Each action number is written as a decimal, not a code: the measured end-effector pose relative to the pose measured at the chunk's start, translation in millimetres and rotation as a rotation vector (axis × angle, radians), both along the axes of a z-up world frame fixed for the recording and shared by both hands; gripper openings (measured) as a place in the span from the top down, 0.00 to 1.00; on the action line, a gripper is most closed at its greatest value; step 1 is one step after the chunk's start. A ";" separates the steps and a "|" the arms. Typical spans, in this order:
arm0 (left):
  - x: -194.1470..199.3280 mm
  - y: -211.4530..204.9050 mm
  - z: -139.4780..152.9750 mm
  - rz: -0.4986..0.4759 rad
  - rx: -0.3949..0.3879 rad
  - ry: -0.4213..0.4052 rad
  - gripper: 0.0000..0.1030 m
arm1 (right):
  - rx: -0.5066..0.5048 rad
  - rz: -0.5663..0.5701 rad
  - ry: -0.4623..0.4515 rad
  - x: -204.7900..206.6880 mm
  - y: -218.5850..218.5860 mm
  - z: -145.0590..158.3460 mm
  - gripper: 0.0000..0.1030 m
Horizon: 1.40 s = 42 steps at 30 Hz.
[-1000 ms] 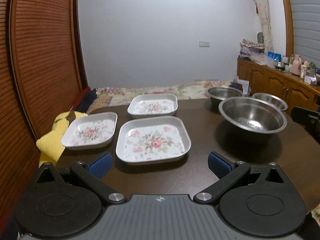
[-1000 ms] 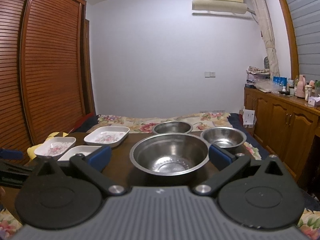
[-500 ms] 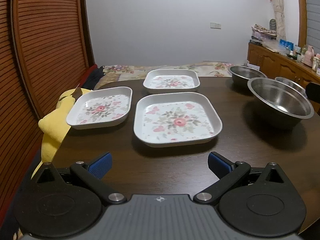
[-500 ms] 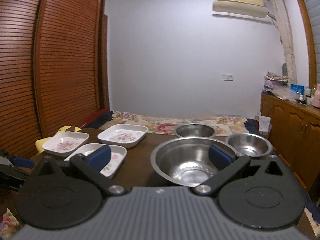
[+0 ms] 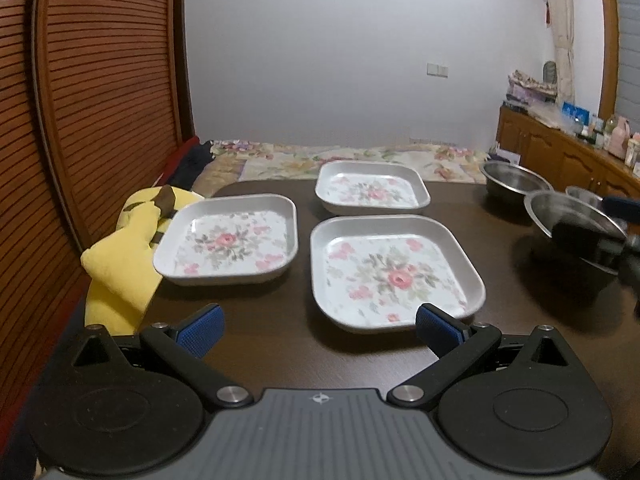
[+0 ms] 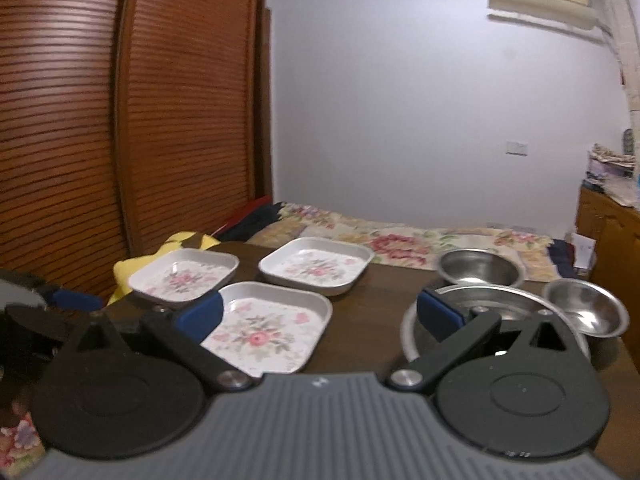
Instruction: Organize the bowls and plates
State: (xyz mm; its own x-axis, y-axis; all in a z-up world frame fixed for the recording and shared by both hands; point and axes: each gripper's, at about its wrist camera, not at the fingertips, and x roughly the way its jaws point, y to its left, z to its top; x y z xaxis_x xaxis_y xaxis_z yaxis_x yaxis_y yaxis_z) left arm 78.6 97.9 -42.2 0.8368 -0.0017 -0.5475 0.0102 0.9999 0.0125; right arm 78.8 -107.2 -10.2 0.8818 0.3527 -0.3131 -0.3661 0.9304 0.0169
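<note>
Plates: three floral square ones on the tabletop (image 5: 260, 312). Nearest plate (image 5: 394, 272) lies just ahead of the left gripper (image 5: 318, 326), offset toward its right finger, near edge square-on. Left gripper spread, empty. Right gripper (image 6: 318, 314) also spread, empty, over the large steel bowl (image 6: 496, 308). Judgement: left hand is closer to the plates.
</note>
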 end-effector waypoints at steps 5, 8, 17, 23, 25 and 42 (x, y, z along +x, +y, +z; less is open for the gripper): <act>11.3 12.4 1.4 -0.006 -0.011 -0.024 0.00 | -0.024 0.052 0.050 10.3 17.7 -7.9 0.16; 17.6 19.9 0.3 -0.018 -0.039 -0.030 0.06 | -0.042 0.074 0.073 14.6 26.7 -15.1 0.21; 39.7 23.7 -15.8 -0.054 -0.045 0.009 0.35 | -0.065 0.074 0.155 40.8 41.2 -35.2 0.41; 52.4 22.8 -26.2 -0.074 -0.059 0.033 0.49 | -0.059 0.057 0.193 55.2 41.8 -43.8 0.51; 55.3 22.2 -27.6 -0.084 -0.068 0.033 0.53 | -0.051 0.054 0.205 58.6 41.1 -46.6 0.53; 75.1 21.1 -36.7 -0.146 -0.088 0.063 0.82 | -0.037 -0.009 0.255 73.7 43.2 -57.8 0.66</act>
State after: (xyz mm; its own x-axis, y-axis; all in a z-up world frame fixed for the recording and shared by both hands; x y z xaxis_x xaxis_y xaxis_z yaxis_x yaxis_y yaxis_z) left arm 153.7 119.0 -78.8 0.7882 -0.1710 -0.5912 0.1531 0.9849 -0.0807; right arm 152.5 -64.0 -68.0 0.7756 0.3294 -0.5384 -0.3460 0.9353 0.0738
